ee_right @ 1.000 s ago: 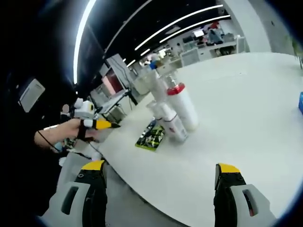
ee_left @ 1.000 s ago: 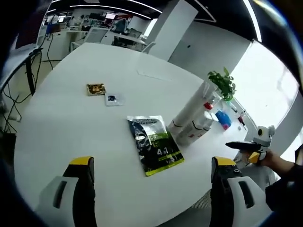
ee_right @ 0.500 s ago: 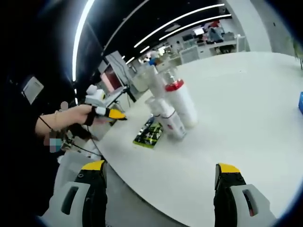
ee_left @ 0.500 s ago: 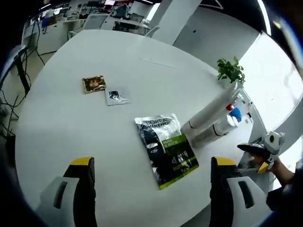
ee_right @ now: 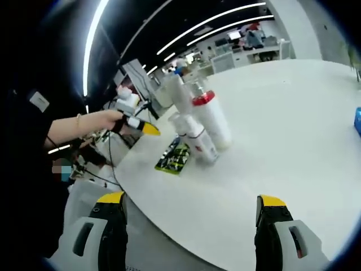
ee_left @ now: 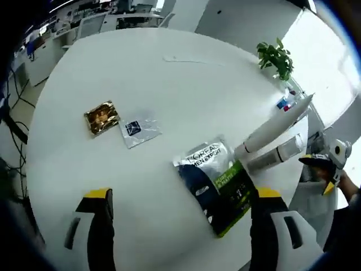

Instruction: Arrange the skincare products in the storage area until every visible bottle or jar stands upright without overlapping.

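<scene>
Both tongs, left and right, are gaping wide over the tabletop, holding nothing; bottles are standing beside a flat packet

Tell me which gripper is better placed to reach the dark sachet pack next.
Probably left: the dark sachet pack lies just ahead of the open left gripper. The right gripper faces the pack from farther across the table.

I am holding my left gripper wide open over the white table, above the dark sachet lying flat.
</scene>
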{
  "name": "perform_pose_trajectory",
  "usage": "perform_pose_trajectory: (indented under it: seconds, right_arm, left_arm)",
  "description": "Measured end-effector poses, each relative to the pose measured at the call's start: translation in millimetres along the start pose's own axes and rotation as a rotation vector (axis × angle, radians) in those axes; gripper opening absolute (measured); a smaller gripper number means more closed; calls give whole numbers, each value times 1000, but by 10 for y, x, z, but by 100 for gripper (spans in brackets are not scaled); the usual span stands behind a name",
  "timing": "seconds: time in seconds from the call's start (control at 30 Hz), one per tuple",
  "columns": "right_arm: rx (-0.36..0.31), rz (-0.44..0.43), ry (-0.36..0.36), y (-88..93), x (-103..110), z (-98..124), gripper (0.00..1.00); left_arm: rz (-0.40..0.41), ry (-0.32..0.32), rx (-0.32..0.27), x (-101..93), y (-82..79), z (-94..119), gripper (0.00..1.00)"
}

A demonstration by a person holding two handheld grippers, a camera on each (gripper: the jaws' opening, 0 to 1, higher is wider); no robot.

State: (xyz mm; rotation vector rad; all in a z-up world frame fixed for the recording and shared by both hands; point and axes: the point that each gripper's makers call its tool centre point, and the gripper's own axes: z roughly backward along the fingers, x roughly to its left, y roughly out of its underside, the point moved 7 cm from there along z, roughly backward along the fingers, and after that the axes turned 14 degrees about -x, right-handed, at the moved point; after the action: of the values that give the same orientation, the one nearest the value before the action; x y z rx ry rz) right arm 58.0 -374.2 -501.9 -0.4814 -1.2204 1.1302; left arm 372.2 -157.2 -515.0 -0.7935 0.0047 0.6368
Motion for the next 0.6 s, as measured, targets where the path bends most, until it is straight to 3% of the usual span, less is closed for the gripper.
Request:
perform_pose_trajectory:
  seconds: [0.17,0.27,0.47,0.6]
  right_arm:
    - [-10,-14,15,-11,-17,4,99]
    - [-9,-16,22,-9,-23,4,99]
    - [-4,-15,35,1,-41,4,99]
    - [4,-17,40,14,-55,1,99]
  left_arm:
    - [-61,30,-1,116,-152,-123,92]
    - [-144,12,26,223,-219,-185,90]
    - [-196,11,21,295,-328,-243,82]
    - [-327,56,78,345,-340,-256,76]
